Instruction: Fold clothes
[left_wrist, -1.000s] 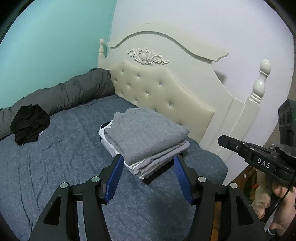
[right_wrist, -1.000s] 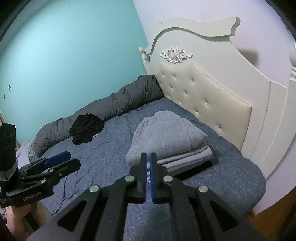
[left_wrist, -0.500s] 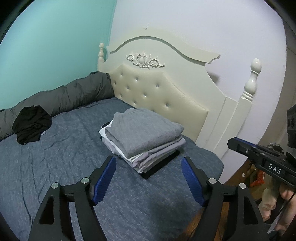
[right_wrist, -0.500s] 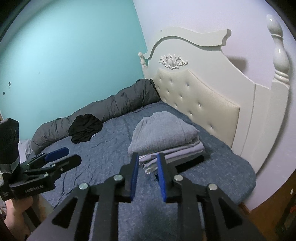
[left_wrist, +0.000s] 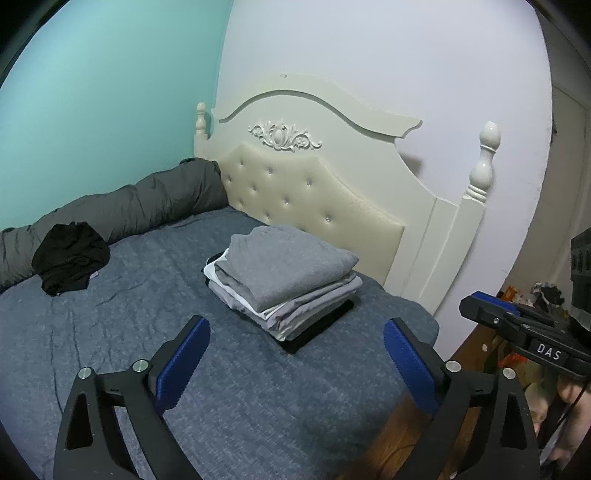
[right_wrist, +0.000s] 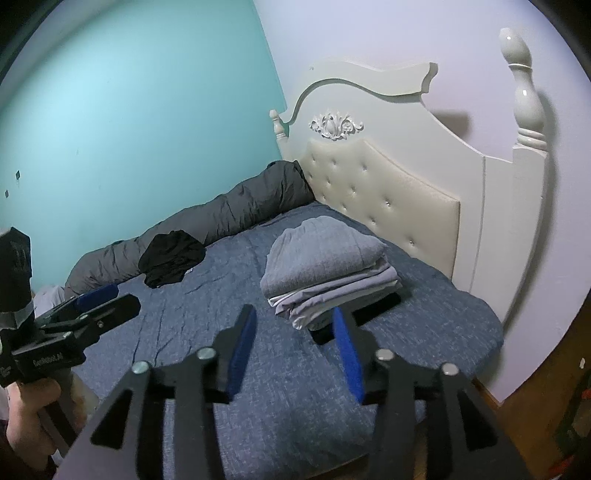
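Note:
A stack of folded clothes, grey on top with white and black layers beneath, rests on the blue bed near the headboard. A crumpled black garment lies further left by the rolled grey duvet. My left gripper hangs over the bed short of the stack, its jaws opening wide with nothing between them. My right gripper is also back from the stack, its jaws opening and holding nothing. Each gripper shows in the other's view at the frame edge, the right gripper and the left gripper.
A cream tufted headboard with turned posts stands behind the stack. A rolled grey duvet runs along the teal wall. Wooden floor shows past the bed's right edge, with some clutter.
Both grippers have drawn back from the stack, which now looks smaller and further off. The left jaws widened, and the right jaws went from shut to apart.

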